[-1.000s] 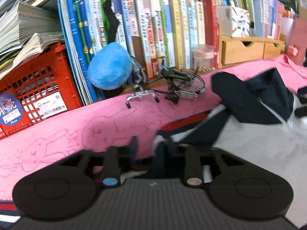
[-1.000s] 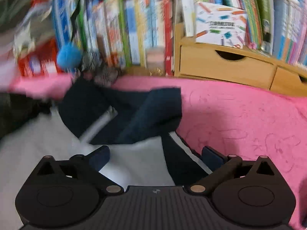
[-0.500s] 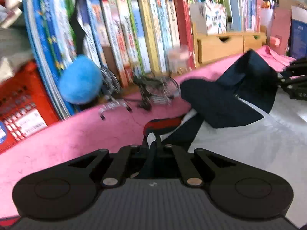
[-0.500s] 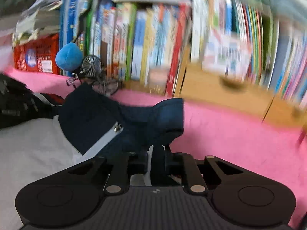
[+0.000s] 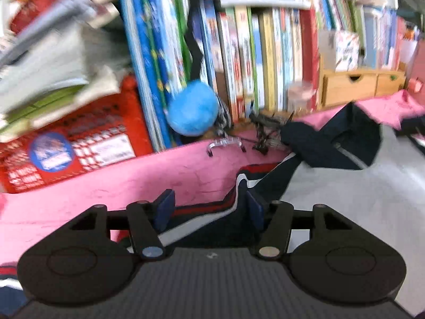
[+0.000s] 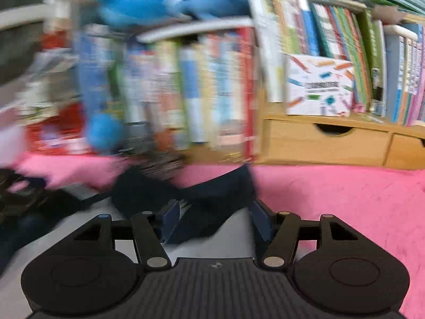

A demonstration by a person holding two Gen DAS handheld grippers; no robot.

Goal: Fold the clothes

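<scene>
Both tongs — left (image 5: 209,207), right (image 6: 215,219) — now spread, having released the jacket (image 5: 345,186): this fold looks laid.

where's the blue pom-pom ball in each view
Left wrist: blue pom-pom ball sits centre-left, against the upright books and above the pink cloth.
Right wrist: the same ball is at left, blurred, below the books.
Shared landmark: the wooden drawer box, at right in both views.

Grey-and-navy jacket (image 5: 345,194), pink cloth (image 5: 132,180), red crate (image 5: 79,143).
</scene>
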